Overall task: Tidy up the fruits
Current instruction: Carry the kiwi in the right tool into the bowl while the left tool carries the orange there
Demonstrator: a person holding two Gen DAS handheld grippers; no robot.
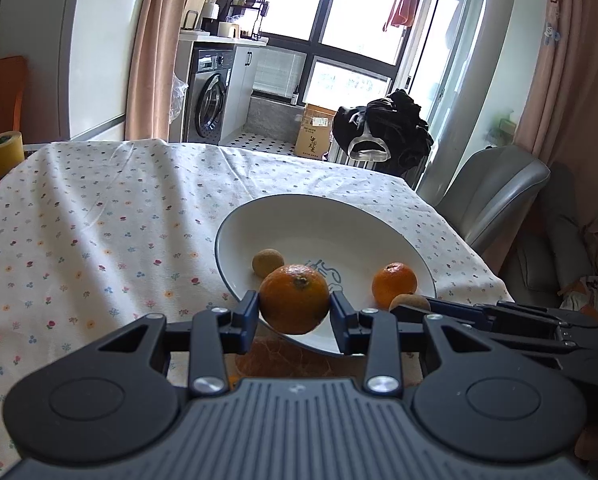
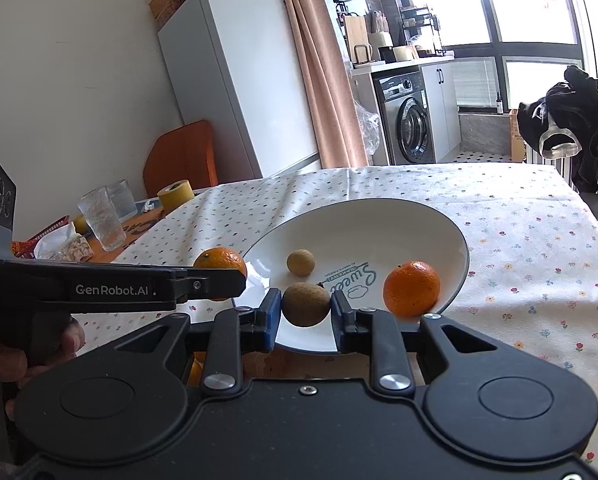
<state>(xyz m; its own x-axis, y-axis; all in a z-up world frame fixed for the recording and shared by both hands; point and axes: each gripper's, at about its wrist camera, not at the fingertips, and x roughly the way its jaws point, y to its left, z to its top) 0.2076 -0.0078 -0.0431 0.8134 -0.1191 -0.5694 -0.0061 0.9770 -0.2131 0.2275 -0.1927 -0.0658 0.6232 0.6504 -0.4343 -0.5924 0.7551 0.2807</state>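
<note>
The left gripper [image 1: 294, 308] pinches a round orange tangerine [image 1: 294, 299] over the near rim of the white bowl [image 1: 259, 216]. The right gripper [image 2: 306, 307] pinches a small brown round fruit [image 2: 306, 305] there too. Dropped early, either fruit could miss the rim and roll toward the table's near edge.

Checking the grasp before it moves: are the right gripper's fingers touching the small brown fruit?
Touching. The right wrist view shows the right gripper with both fingers pressed against the brown fruit, no gap either side.

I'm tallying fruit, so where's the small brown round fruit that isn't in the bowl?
The small brown round fruit is clamped in the right claw, over the white bowl's near rim.
</note>
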